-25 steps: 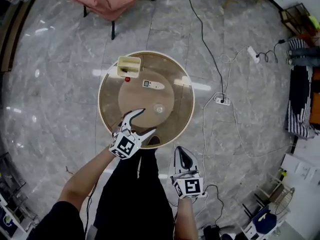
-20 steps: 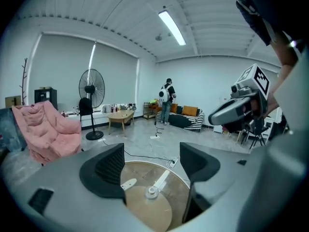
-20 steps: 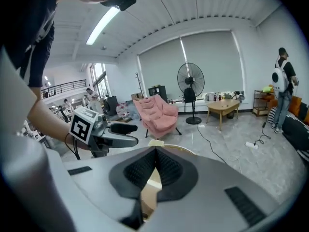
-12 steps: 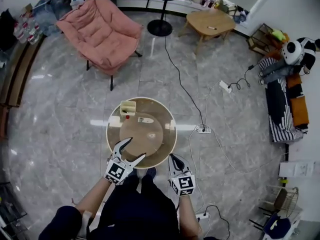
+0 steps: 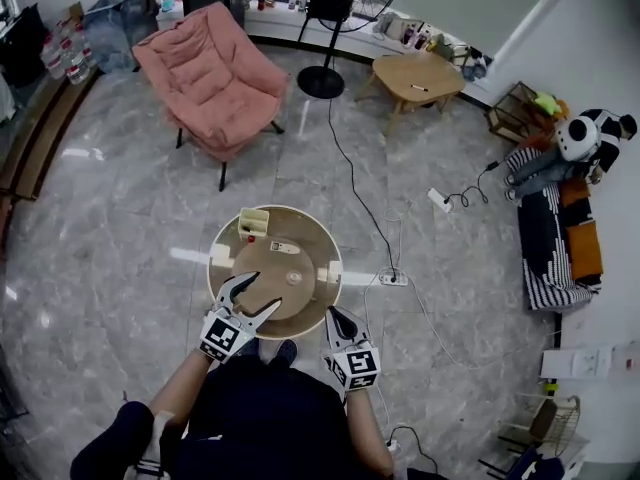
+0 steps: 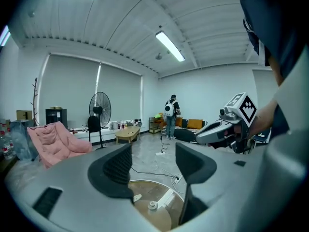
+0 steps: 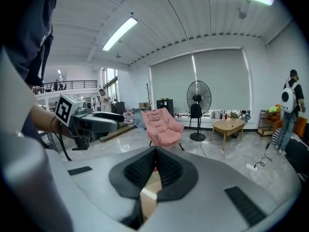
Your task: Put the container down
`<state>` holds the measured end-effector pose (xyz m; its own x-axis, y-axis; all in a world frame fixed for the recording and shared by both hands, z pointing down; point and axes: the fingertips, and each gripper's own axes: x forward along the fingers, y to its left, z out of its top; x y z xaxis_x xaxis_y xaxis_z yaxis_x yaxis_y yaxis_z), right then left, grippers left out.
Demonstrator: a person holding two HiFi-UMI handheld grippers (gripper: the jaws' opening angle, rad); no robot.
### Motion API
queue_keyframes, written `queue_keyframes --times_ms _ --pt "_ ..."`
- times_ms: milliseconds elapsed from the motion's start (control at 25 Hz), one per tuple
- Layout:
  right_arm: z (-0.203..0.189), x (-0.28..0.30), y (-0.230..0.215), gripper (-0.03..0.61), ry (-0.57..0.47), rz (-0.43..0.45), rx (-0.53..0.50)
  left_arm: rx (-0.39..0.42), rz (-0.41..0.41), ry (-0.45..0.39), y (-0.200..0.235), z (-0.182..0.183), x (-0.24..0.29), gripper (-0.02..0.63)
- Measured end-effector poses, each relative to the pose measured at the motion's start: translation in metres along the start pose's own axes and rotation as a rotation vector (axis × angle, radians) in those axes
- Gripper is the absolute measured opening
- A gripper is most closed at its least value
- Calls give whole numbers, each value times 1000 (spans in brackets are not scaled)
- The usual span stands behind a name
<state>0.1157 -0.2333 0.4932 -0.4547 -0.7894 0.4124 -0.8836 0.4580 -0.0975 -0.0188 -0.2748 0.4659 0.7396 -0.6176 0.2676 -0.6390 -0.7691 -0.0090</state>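
The left tool [image 6: 153, 164] has its jaws spread wide with nothing between them; past them only the round surface [image 5: 338, 268] and floor show. The right tool [image 7: 154, 170] has its 2 pads pressed together on nothing. In the head view the left tool hangs over the surface's edge at 7 o'clock and the right tool sits just off it at 5 o'clock. The container [image 5: 253, 222], a pale open box, stands upright on the surface at 11 o'clock, well apart from both tools. Judging by this, the put-down looks complete, so good practice now is to hold the left jaws wide and low sweeps away from the small white item [image 5: 284, 249] near 12 o'clock
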Motion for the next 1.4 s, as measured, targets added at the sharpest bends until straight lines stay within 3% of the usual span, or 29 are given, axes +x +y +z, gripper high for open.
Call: queue_keyframes --times_ms 40,120,200,480,720,960,1200,1400 --pt "0 1 4 27 -3 13 -1 -2 16 -5 0 0 -2 270" --pt "1 4 13 28 -4 39 -25 -24 58 -19 4 -2 -9 103" --pt "5 5 19 28 -7 58 -57 -38 83 -15 6 -5 -16 38" --pt "13 3 21 26 -41 89 -12 -2 36 7 -10 -6 -24 25" --pt "6 0 21 26 4 74 -104 17 10 13 -21 -4 -20 25" --pt "13 -1 25 26 -16 74 -101 23 5 17 -20 -3 -23 25" --pt "14 -3 25 26 -38 93 -110 -6 53 4 -17 -4 -19 25" --pt "12 -1 31 26 -21 114 -140 -18 23 15 -20 -8 -17 25"
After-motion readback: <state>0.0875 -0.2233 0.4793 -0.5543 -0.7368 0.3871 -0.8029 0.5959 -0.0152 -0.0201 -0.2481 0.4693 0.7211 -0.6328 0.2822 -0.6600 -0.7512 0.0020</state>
